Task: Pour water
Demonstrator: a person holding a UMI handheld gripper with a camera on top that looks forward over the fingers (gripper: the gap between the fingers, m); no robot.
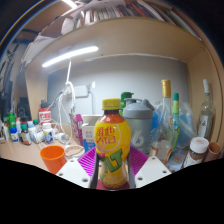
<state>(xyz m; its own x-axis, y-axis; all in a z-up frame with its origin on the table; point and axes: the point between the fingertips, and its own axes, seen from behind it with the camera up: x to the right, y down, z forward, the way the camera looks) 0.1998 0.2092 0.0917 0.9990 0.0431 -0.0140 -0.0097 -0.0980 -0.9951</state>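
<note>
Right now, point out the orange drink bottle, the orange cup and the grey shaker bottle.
orange drink bottle (113,150): gripper view, on its yellow label, between the fingers.
orange cup (53,158): gripper view, on its side wall.
grey shaker bottle (138,128): gripper view, on its grey body, beyond the fingers.

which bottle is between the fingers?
The orange-juice bottle with the red cap, held between the pink pads of the gripper; the other bottles stand farther back on the table.
</note>
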